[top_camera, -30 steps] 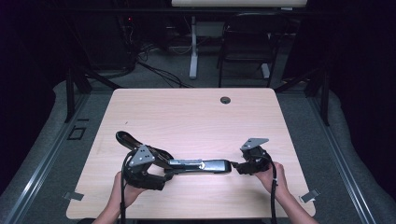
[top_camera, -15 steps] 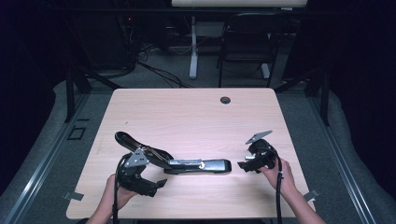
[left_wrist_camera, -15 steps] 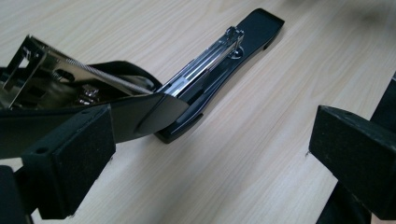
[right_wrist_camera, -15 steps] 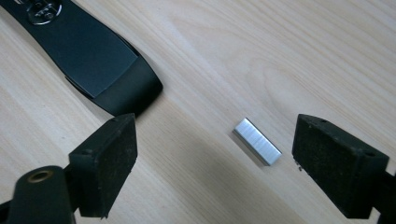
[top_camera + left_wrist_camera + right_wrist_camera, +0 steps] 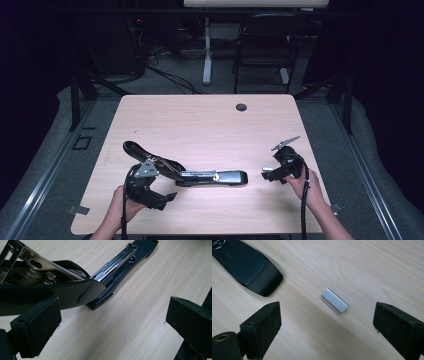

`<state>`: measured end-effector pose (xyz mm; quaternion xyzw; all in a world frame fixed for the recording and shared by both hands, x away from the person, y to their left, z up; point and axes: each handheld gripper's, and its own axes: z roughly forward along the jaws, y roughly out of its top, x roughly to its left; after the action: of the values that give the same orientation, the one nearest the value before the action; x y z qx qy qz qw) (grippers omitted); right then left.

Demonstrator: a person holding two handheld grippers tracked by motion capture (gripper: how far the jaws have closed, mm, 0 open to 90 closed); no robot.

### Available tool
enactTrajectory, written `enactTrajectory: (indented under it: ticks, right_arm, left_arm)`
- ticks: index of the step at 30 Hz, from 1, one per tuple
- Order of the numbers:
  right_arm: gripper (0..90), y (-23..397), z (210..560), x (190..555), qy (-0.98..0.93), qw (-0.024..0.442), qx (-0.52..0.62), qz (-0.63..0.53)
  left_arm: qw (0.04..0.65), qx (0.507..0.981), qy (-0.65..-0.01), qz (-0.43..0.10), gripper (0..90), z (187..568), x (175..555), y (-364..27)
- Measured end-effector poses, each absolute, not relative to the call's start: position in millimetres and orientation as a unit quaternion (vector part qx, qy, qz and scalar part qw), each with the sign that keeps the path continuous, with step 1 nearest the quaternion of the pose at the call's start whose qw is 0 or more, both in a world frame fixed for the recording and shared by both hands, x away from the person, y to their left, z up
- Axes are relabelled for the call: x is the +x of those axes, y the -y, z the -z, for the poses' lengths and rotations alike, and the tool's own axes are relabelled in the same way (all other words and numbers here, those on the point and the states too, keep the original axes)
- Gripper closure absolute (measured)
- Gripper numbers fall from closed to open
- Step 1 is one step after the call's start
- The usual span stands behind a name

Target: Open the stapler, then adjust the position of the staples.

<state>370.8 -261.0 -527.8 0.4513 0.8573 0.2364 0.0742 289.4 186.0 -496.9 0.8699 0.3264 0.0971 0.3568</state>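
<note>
A: What is on the table (image 5: 200,120)?

B: A long black stapler (image 5: 210,177). It lies near the front edge of the table, a bit left of the middle. Its top arm (image 5: 150,157) is swung open, up and back to the left. You can see the shiny metal rail (image 5: 113,263) inside it.

A: Where is the left gripper (image 5: 162,200)?

B: It is at the front left, held in the person's left hand (image 5: 122,207). It sits just in front of the open end of the stapler. Its fingers (image 5: 37,327) are spread wide apart. They hold nothing. In the left gripper view, the open top arm hangs over the left finger, but I cannot tell if they touch.

A: And the right gripper (image 5: 270,175)?

B: It is at the front right, in the person's right hand (image 5: 307,185). It is near the stapler's flat end but apart from it. Its fingers (image 5: 260,327) are wide open too, with nothing in them.

A: Is there anything else?

B: Yes. In the right gripper view, a small silver strip of staples (image 5: 334,300) lies on the wood. It is out ahead of the open fingers, near the round black end of the stapler. There is also a small dark round hole (image 5: 241,107) near the far edge of the table.
</note>
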Motion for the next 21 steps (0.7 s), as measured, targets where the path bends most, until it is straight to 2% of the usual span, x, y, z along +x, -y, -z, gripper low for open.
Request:
enactTrajectory:
  ticks: [11,21]
  right_arm:
    - [5.6,274.4,525.9,375.4,-0.846,0.079,0.477,-0.224]
    - [5.8,280.1,524.4,379.0,-0.838,0.082,0.488,-0.231]
  left_arm:
    - [0.340,0.879,-0.323,-0.080,0.0,501.1,291.1,-184.5]
    - [0.337,0.880,-0.323,-0.087,0.0,502.1,292.4,-185.0]
